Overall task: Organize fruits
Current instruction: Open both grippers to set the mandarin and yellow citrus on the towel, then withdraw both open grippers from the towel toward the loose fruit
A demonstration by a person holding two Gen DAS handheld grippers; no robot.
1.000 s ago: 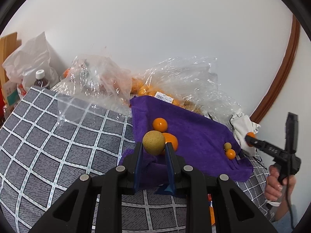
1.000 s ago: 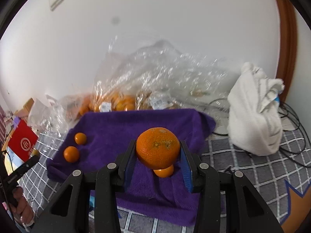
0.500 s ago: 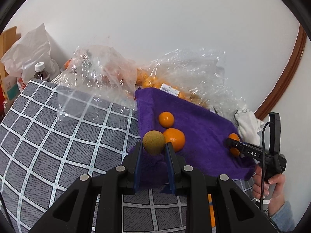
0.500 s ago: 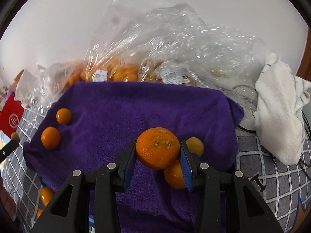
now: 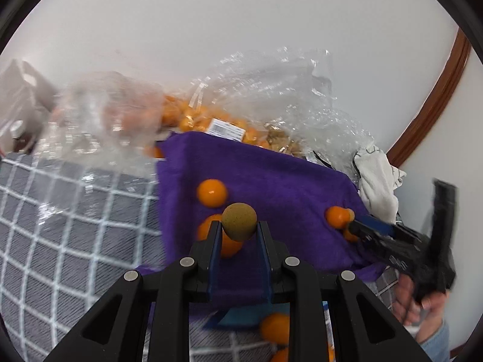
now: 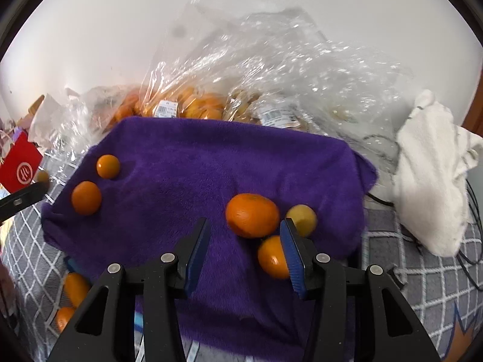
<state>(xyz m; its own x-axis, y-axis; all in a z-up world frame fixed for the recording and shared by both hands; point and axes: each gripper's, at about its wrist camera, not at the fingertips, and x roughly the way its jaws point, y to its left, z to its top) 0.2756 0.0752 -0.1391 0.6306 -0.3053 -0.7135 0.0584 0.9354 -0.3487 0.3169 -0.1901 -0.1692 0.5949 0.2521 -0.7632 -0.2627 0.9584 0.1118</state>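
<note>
The job looked partly done. Five fruits lay on the purple towel (image 6: 211, 163): two small oranges (image 6: 108, 166) near its left edge, well apart from the rest, and a big orange (image 6: 252, 215) on the right side with a yellow fruit (image 6: 302, 220) and another orange (image 6: 271, 256) just beside it. The right hand-held gripper (image 6: 244, 253) was opening, its blue pads standing apart with nothing pressed between them. The big orange sat free on the towel just past its tips, so that one seemed just put down. The left hand-held gripper (image 5: 239, 238) was shut tight on a small brown fruit (image 5: 239, 222), held up over the near left part of the towel, above one of the oranges. That fruit probably needed a spot next. More was left to do: many oranges were still in the clear bags (image 6: 271, 69) behind the towel, and a few oranges (image 6: 75, 286) lay off the towel near its front edge. The big orange was a bit squashed, wider than tall, with its wide side running left to right in the right view. The brown fruit was round like a ball, so it pointed no way.
</note>
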